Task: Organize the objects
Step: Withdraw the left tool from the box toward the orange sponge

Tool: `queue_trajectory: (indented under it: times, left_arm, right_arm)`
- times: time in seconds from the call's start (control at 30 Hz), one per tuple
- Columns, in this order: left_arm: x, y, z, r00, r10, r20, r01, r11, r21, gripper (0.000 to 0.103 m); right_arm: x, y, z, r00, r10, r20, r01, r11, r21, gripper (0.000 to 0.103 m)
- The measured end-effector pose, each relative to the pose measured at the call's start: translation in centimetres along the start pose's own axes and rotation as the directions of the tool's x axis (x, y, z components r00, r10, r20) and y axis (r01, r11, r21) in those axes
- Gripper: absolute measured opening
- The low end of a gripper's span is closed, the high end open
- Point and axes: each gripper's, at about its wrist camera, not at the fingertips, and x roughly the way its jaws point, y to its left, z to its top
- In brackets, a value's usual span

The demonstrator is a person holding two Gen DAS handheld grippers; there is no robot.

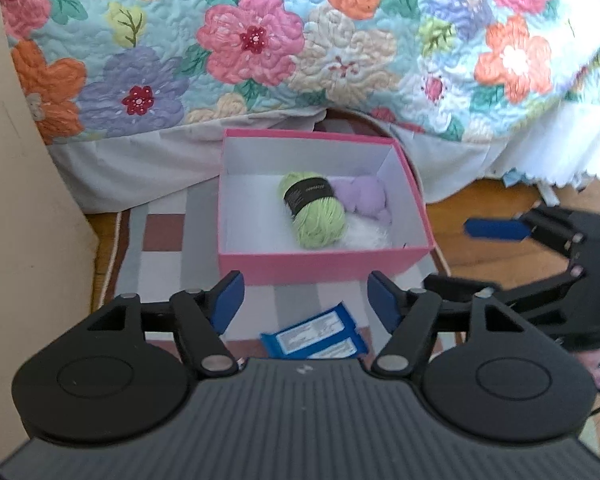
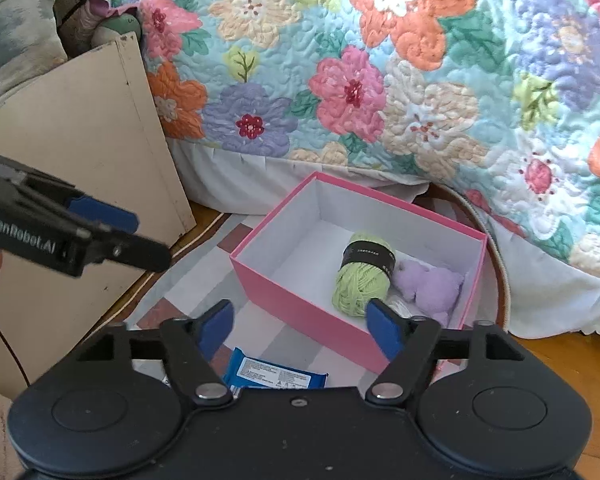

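- While the pink box (image 1: 320,266) sits open on the checked rug (image 1: 164,240), toward the rug's far edge by the bed skirt, it holds a green yarn skein (image 1: 314,210) with a black band, lying against a lilac plush toy (image 1: 370,200) in the box's right half; something white and fluffy shows beside them, too unclear to name.
- The blue snack packet (image 1: 314,336) is the one loose item I can see: it lies flat on the rug just in front of the box's near wall, outside it, so the sorting looks unfinished.
- The left gripper (image 1: 306,304) hovers above that packet with its jaws wide apart and nothing between them.
- The right gripper (image 2: 300,330) is likewise spread wide and empty, over the box's near corner and the packet.
- Each gripper shows at the edge of the other's view, so the two are close side by side.
- Risks, as I judge them: both tools going for the same packet could knock together; the packet is thin and flat on soft rug, so pads may slide over it or pinch the rug pile instead; a low approach could nudge the light box toward the floral quilt (image 2: 420,80); a careless drop could land on the box's rim and fall back out.
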Motion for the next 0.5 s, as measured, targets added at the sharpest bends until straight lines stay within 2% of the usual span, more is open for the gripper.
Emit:
queue_trajectory:
  times: [0.1,0.27,0.5]
  left_arm:
    - [-0.8,-0.4,-0.8,0.999,0.040,0.006,-0.040,0.999,0.037,0.071]
    - [-2.1,-0.2,-1.8,0.998,0.067,0.018,-0.068,0.997,0.039,0.071]
    - [-3.2,0.0,-3.8,0.996,0.084,0.027,-0.085,0.995,0.048,0.077]
  right_arm:
    - [-1.3,0.1,-0.3,1.000,-0.014,0.014,0.014,1.000,0.001,0.091]
    - [-2.8,-0.3,-0.6,0.999,-0.033,0.007,0.032,0.999,0.016,0.096]
    - [-3.8,0.1,-2.2,0.999,-0.039,-0.011,0.039,0.998,0.046,0.097]
